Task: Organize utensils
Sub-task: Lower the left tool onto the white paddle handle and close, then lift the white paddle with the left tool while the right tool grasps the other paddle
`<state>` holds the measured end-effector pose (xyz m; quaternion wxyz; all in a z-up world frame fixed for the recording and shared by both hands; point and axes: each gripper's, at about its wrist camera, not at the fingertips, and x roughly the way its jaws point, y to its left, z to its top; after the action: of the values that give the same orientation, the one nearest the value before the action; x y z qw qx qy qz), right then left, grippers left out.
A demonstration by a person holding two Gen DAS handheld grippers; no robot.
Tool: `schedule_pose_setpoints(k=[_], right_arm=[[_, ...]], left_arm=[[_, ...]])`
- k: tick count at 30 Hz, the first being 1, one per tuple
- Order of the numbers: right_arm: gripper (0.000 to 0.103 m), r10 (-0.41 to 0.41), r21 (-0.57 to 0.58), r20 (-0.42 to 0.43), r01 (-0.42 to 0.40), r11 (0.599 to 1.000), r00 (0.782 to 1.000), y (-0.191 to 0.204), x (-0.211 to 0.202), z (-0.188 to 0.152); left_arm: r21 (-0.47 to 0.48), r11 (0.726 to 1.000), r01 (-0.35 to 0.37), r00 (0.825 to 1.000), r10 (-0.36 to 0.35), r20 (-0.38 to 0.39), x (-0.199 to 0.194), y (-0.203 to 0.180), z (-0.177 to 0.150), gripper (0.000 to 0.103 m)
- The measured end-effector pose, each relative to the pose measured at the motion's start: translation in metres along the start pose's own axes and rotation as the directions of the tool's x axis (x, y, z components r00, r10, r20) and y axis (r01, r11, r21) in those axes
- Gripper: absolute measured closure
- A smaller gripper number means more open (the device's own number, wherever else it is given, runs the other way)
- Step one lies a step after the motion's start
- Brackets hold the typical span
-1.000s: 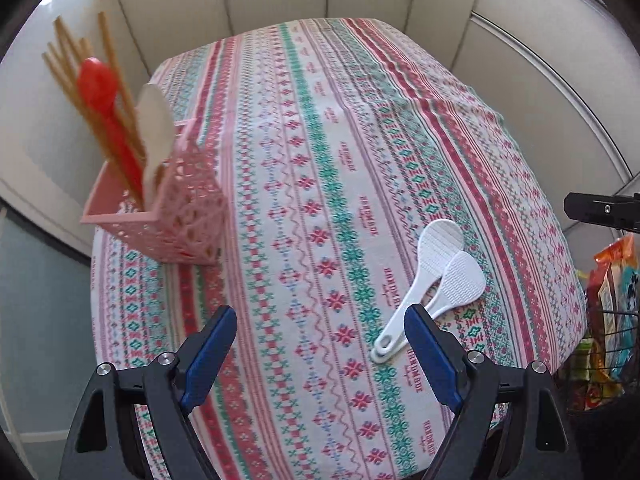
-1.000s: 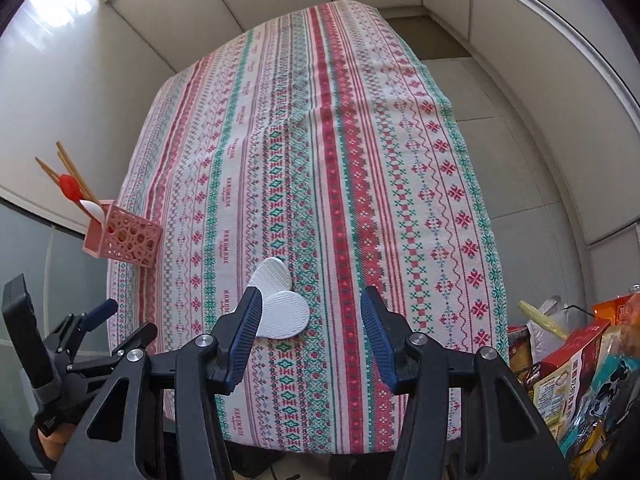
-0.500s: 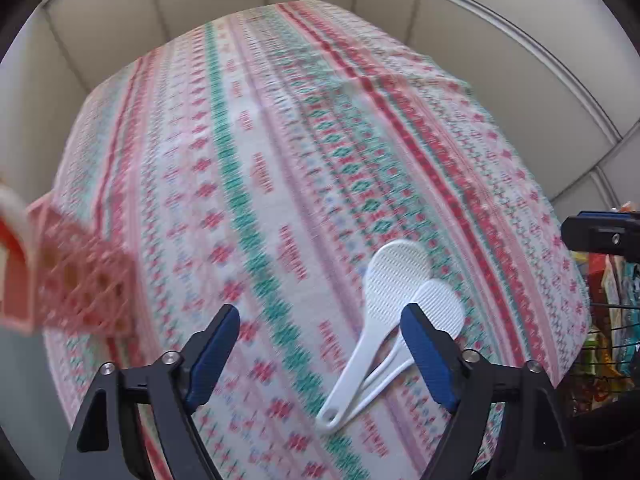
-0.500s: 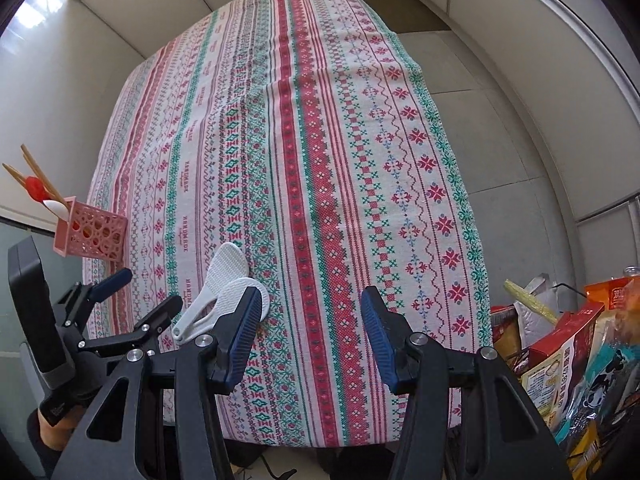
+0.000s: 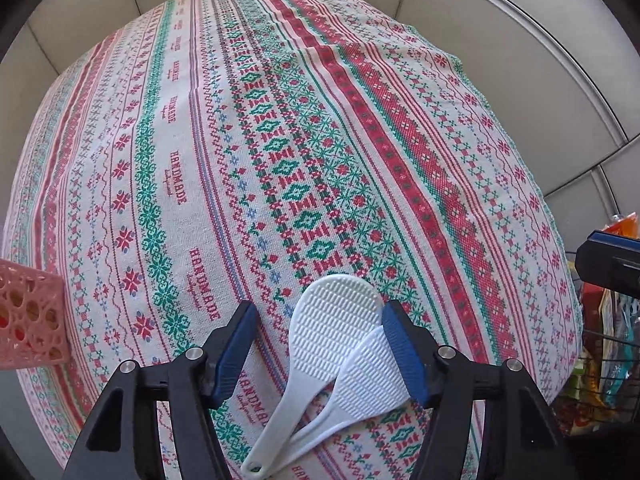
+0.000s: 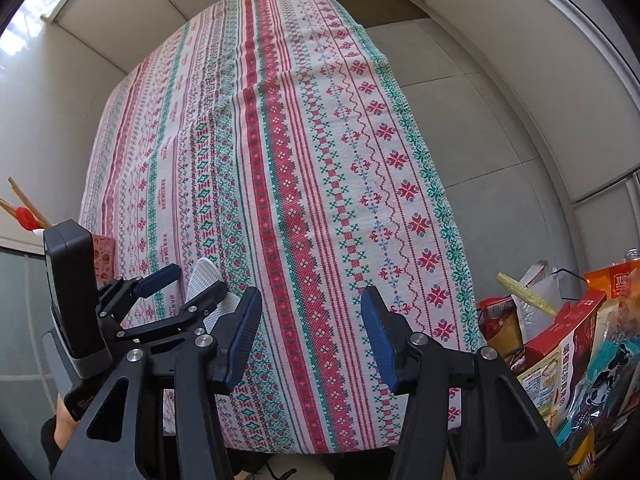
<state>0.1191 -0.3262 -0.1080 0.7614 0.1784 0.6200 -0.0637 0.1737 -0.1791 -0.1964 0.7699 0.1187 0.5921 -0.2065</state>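
Since a moment before, the left gripper (image 5: 318, 334) had closed in on two white rice paddles (image 5: 334, 338), its fingers spread wide around their overlapping heads, apparently not touching. They lay on the patterned tablecloth (image 5: 280, 140) near its front edge. Left stood the pink basket (image 5: 30, 316). The right gripper (image 6: 310, 320) hung released above bare cloth.

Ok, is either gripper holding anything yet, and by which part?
Nothing is held. The left gripper is open, straddling the two white rice paddles on the tablecloth. The right gripper is open and empty.
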Motion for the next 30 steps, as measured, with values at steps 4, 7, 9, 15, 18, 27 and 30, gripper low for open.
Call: schedule_pose_setpoints(k=[4,7,9,15,18,27,30], right_arm=[[0.049,-0.009,-0.003,-0.005,0.009,1.0,1.0,-0.002,0.003,0.001],[0.049,-0.011,0.007,-0.01,0.011,1.0,1.0,-0.005,0.005,0.001],[0.049,-0.017,0.011,-0.015,0.017,1.0,1.0,-0.007,0.007,0.0],[0.049,-0.002,0.012,-0.051,0.003,1.0,0.999,-0.004,0.018,0.0],[0.049,0.023,-0.008,-0.079,-0.024,1.0,0.997,0.004,0.024,0.001],[0.049,0.028,0.02,-0.085,-0.026,0.999,0.996,-0.002,0.027,0.002],[0.049,0.027,0.032,-0.084,-0.025,0.999,0.996,-0.005,0.028,0.003]], left_arm=[[0.026,0.998,-0.049,0.999,0.048,0.017,0.001,-0.009,0.003,0.06],[0.031,0.998,-0.051,0.998,0.05,0.031,0.0,-0.01,0.003,0.061],[0.029,0.998,-0.052,0.998,0.05,0.049,-0.004,-0.006,0.002,0.079],[-0.055,0.998,-0.036,0.999,0.037,0.029,-0.011,0.03,-0.006,0.101],[-0.096,0.995,0.034,0.999,-0.03,0.045,-0.021,0.046,-0.009,0.101],[-0.194,0.975,0.109,0.994,-0.107,0.02,-0.017,0.042,-0.002,0.046],[-0.164,0.985,0.051,0.999,-0.053,-0.006,-0.004,0.024,0.01,0.047]])
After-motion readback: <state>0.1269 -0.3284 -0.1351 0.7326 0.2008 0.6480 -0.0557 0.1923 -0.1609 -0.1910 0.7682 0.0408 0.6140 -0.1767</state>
